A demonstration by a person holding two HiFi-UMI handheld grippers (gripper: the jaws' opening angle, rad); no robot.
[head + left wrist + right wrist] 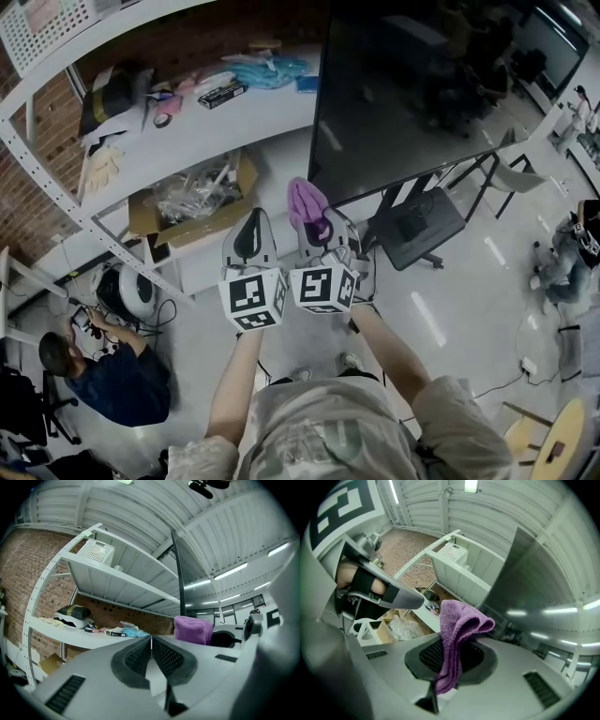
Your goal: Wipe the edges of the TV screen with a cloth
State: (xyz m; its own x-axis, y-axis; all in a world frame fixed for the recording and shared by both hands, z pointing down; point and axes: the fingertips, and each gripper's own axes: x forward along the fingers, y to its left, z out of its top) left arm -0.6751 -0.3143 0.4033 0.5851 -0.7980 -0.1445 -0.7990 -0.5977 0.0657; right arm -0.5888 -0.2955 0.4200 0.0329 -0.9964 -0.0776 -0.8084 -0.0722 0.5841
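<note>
A large dark TV screen [412, 84] on a stand fills the upper right of the head view; its left edge [178, 583] shows as a thin dark line in the left gripper view. My right gripper [314, 220] is shut on a purple cloth [454, 634], which sticks up from between the jaws just below the screen's lower left corner. The same cloth [306, 202] shows pink-purple in the head view and sits to the right in the left gripper view [193, 629]. My left gripper [249, 234] stands beside the right one, shut with nothing in it, jaws pressed together.
A white shelf unit [169, 141] stands left of the TV, with loose items on its shelf and a cardboard box [192, 202] below. The TV stand's dark base [417, 225] lies right of the grippers. A person [103, 375] crouches at lower left; another [567, 253] sits at right.
</note>
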